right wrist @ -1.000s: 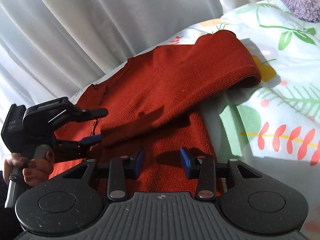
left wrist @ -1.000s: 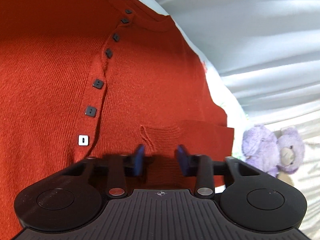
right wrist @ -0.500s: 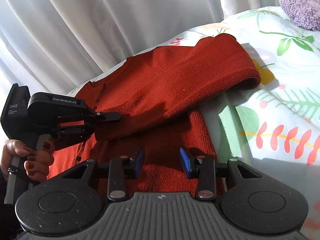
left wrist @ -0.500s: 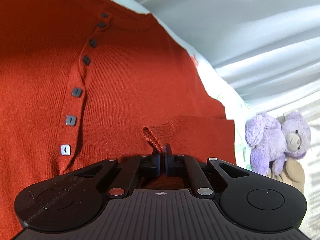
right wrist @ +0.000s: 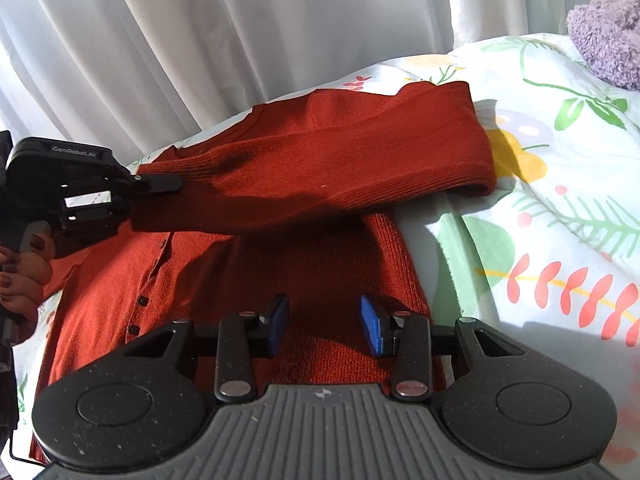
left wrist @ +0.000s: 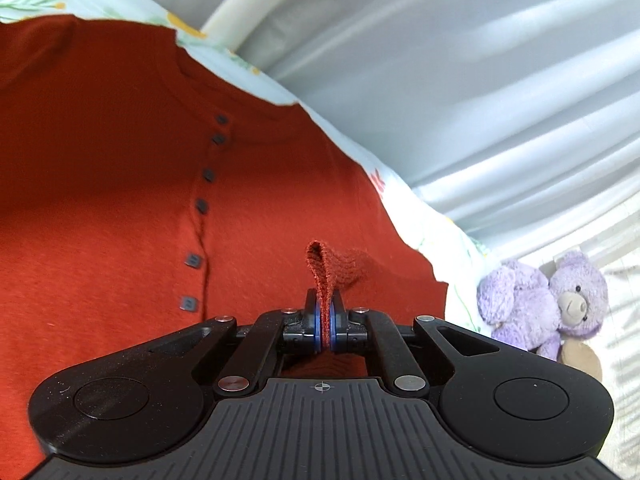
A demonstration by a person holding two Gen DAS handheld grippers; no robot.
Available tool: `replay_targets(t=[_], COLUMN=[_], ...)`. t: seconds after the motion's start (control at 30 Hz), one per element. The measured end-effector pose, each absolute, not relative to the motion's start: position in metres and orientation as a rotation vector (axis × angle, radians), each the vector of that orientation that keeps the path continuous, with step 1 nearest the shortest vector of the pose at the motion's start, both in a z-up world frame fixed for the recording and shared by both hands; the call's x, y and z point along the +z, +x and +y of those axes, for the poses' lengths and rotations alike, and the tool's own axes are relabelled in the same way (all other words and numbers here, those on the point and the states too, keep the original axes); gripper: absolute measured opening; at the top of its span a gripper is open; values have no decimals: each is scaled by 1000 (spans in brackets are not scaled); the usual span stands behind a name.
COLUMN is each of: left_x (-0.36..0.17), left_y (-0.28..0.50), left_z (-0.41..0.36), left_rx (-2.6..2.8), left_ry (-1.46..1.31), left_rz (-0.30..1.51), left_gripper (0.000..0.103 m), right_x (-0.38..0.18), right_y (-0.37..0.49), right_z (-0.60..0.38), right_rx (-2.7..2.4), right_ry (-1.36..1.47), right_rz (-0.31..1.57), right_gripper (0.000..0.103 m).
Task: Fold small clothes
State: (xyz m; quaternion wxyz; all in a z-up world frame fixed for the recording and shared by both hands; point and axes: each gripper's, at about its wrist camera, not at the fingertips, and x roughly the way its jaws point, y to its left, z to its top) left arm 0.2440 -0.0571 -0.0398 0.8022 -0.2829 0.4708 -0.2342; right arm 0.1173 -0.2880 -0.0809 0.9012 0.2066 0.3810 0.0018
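Observation:
A rust-red knit cardigan (left wrist: pixel 120 200) with dark square buttons lies flat on a floral bedsheet (right wrist: pixel 540 208). My left gripper (left wrist: pixel 327 320) is shut on the ribbed sleeve cuff (left wrist: pixel 332 268) and holds it lifted above the cardigan's front. In the right wrist view the left gripper (right wrist: pixel 160 184) holds the sleeve (right wrist: pixel 340 168) stretched across the body of the cardigan (right wrist: pixel 240 280). My right gripper (right wrist: pixel 324 320) is open and empty, just above the cardigan's lower hem.
White curtains (left wrist: pixel 460 80) hang close behind the bed. A purple teddy bear (left wrist: pixel 552 304) sits at the right in the left wrist view, and part of it (right wrist: pixel 608 40) shows at top right in the right wrist view. Bare bedsheet lies right of the cardigan.
My left gripper closed on the sleeve cuff, then lifted it and pulled it left across the cardigan's front. My right gripper stayed open above the hem.

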Motion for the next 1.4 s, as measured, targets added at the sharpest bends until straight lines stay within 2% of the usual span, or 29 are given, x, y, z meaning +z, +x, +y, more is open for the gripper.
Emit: replay_targets(t=[0.23,0.5,0.7,0.77,0.83,0.97,1.03,1.07,1.17,1.2,1.23,1.27,1.4], left_x=[-19,-4,-16,-28,-42,-62,-61,-61,-63,-63,-64,-67,-65], left_y=[247,255,265,269,274,283,282,282,285,285,286,288,289], left_z=[-25,47,79,84,89,90,89,86,79,79,78,75,74], left_rx=[-467,-323,-282,-283,-281,-264,-291,-310,-338,-338,-339,-334,-330], left_ry=[-585,-514,-497,-505,-515,-509,-493,-483,-460,-458,-458,-454,-411], left_rz=[927,863,850,867,895,956,939,939,938,941,954,971,955], left_gripper=[5,5,6,14,27,33,46,49,44,30,10,7,6], right_x=[-79,-77,-74,-71,-68,-56,-49,-44,-36,-36,-36,-37,-44], right_y=[119,118,121,126,131,148,162,170,196,205,216,226,250], right_z=[-280,-282,-282,-282,-284,-291,-293,-294,-294,-294,-295,-296,-302], right_rx=[-21,-60,-89,-89,-99,-94,-92,-92,-84,-84,-87,-92,-125], right_ry=[394,409,421,436,448,467,461,453,420,411,403,402,414], right_rz=[798,807,829,839,846,816,791,779,730,720,714,714,728], right_gripper=[38,38,39,41,42,46,47,49,55,55,55,55,55])
